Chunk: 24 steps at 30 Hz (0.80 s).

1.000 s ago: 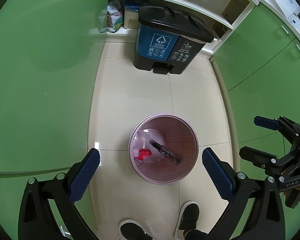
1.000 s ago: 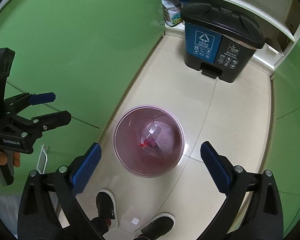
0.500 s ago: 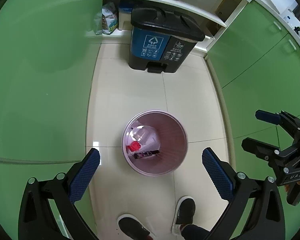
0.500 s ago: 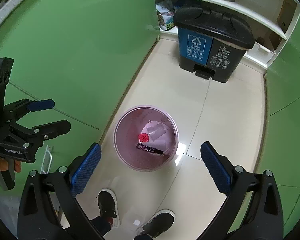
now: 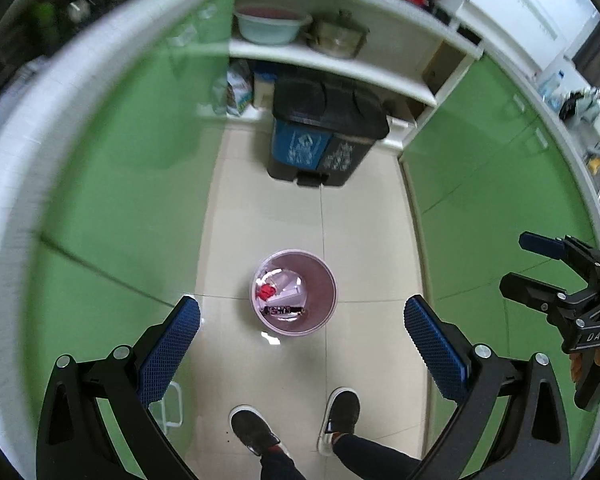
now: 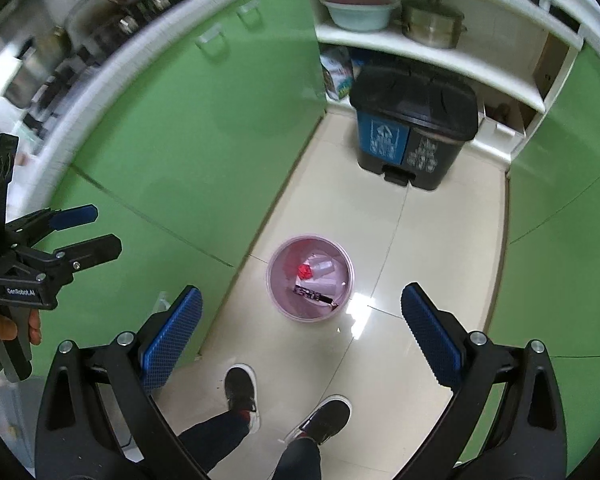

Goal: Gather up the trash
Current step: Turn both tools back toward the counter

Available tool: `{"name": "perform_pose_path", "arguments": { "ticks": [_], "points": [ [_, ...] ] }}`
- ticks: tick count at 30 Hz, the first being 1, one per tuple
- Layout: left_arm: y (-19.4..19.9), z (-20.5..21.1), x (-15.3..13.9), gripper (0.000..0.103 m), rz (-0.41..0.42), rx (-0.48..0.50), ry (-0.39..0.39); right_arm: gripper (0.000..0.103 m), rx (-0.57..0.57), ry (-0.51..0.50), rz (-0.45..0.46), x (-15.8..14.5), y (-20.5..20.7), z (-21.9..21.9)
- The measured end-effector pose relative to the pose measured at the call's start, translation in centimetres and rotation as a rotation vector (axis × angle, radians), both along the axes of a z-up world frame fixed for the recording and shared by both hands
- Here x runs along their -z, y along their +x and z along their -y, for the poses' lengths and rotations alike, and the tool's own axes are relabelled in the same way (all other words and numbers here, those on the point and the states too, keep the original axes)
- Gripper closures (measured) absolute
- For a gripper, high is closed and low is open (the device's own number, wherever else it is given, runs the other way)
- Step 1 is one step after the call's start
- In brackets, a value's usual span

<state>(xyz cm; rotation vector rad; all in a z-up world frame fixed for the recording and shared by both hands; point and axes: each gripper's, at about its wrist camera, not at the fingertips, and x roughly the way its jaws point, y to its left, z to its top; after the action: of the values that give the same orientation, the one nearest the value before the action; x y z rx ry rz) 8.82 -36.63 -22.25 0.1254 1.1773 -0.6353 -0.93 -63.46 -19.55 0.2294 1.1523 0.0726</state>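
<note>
A pink waste bin (image 5: 327, 307) stands on the tiled floor far below both grippers; it also shows in the right wrist view (image 6: 278, 300). Inside lie a red crumpled scrap (image 5: 266, 291), a dark wrapper (image 5: 283, 311) and clear plastic pieces (image 5: 286, 280). My left gripper (image 5: 300, 354) is open and empty, high above the bin. My right gripper (image 6: 298, 344) is open and empty, also high above it. Each gripper shows in the other's view, the right one (image 5: 540, 268) at the right edge, the left one (image 6: 88, 230) at the left edge.
A black two-part pedal bin (image 5: 324, 136) with blue and grey fronts stands at the far end under white shelves holding a basin (image 5: 272, 26) and a steel pot (image 5: 336, 38). Green cabinets (image 5: 140, 184) line both sides. The person's shoes (image 5: 256, 430) are below.
Both grippers have risen well above the bin, which now looks smaller. The counter tops and shelves have come into view. Both stay open.
</note>
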Motion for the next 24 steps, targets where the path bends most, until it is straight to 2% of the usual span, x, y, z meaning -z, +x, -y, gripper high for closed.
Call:
{"name": "perform_pose_path", "arguments": {
  "ticks": [3, 7, 11, 17, 24],
  "points": [
    [-1.5, -2.0, -4.8, 0.005, 0.031, -0.047, -0.013, 0.005, -0.037, 0.000, 0.029, -4.7, -0.7, -1.3],
    [-3.2, -4.9, -9.6, 0.005, 0.072, -0.112, -0.024, 0.004, -0.121, -0.003, 0.080, -10.5, -1.2, -3.5],
    [-5.0, -9.1, -13.6, 0.005, 0.127, -0.219, -0.039, 0.004, -0.209, 0.001, 0.126, -14.3, -1.1, -6.4],
    [-7.1, -15.8, -16.5, 0.005, 0.179, -0.385, -0.025, 0.004, -0.361, 0.017, 0.166, -17.3, 0.7, -12.0],
    [-9.4, -25.3, -18.1, 0.005, 0.202, -0.552, 0.021, 0.004, -0.496, 0.046, 0.195, -19.0, 2.4, -19.8]
  ]
}}
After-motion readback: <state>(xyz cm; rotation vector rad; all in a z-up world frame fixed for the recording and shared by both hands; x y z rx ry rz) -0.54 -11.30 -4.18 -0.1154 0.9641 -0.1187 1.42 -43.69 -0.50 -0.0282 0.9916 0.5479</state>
